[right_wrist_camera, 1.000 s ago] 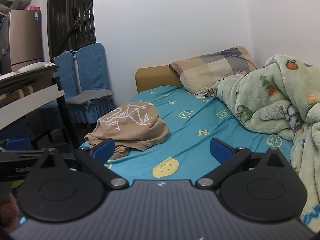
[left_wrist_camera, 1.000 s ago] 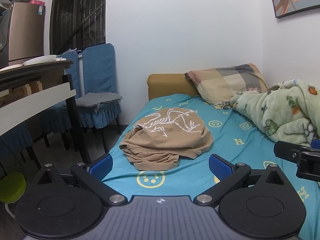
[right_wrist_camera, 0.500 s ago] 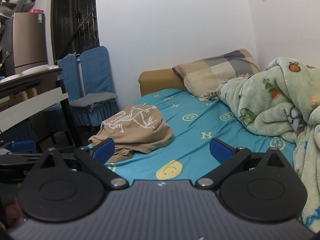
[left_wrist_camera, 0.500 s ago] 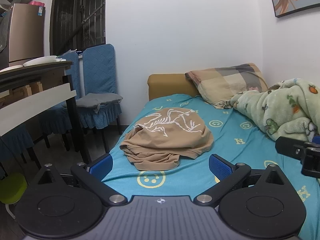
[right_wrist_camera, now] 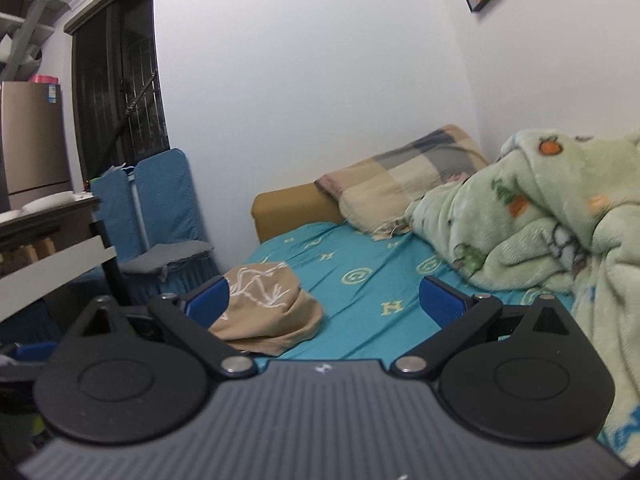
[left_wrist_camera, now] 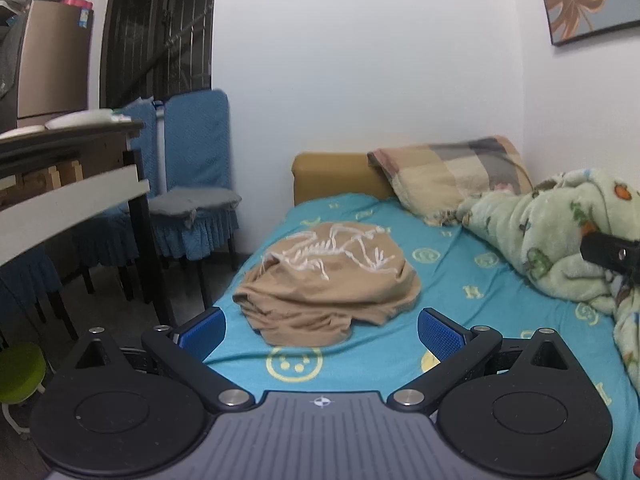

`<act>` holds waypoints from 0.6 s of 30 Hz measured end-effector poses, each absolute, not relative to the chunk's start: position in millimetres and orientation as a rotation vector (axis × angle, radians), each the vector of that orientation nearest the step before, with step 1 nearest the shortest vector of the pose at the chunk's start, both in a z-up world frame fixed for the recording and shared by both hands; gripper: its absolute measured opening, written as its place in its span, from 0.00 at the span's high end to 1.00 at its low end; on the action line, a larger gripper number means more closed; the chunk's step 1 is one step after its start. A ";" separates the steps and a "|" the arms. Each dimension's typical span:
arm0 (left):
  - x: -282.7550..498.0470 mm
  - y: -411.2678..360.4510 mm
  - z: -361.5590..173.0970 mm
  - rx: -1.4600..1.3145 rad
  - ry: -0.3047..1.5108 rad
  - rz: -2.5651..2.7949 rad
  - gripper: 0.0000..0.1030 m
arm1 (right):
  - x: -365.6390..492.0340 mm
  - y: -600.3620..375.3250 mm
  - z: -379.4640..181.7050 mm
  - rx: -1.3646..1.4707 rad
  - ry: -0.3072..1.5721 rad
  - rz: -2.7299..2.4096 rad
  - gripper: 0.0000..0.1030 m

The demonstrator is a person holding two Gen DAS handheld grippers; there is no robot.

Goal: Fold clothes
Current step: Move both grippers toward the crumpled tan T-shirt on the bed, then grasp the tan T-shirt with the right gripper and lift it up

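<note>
A crumpled tan shirt [left_wrist_camera: 328, 284] with white print lies heaped on the bed.

The bare teal bed sheet [left_wrist_camera: 452, 280] runs open between the crumpled tan garment [left_wrist_camera: 328, 280] near the bed's left edge and the green blanket [left_wrist_camera: 560, 248] heaped along the right edge. The pillow [left_wrist_camera: 448, 176] and headboard [left_wrist_camera: 332, 176] close the far end. Beyond the left edge stand blue chairs [left_wrist_camera: 192, 200] and a dark surface [left_wrist_camera: 72, 168], limiting side approach.
</note>
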State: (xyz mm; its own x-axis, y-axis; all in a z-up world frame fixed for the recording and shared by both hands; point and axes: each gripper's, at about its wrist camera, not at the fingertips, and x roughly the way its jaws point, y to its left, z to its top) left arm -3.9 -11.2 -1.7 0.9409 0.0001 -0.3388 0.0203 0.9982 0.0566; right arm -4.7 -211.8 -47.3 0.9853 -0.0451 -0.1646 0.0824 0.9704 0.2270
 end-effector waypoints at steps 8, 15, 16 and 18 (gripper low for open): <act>8.0 -40.7 9.7 0.218 0.321 -0.025 0.00 | -2.5 -225.3 -48.7 0.237 0.228 -0.097 0.00; 64.3 -28.1 38.6 0.007 0.445 -0.085 0.00 | 3.2 -236.5 -59.6 0.261 0.276 -0.141 0.00; 70.1 -24.5 39.6 0.004 0.445 -0.070 0.00 | 4.4 -237.4 -62.0 0.262 0.284 -0.142 0.00; 74.7 -15.4 37.3 0.013 0.422 -0.047 0.00 | 7.0 -238.9 -66.9 0.263 0.301 -0.140 0.01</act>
State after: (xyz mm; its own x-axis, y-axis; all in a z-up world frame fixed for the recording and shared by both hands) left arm 74.7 -15.4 37.3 0.9113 -0.0425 -0.4095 0.0478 0.9989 0.0028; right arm 7.0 -238.9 -66.9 0.9456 -0.0972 -0.3104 0.1753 0.9561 0.2347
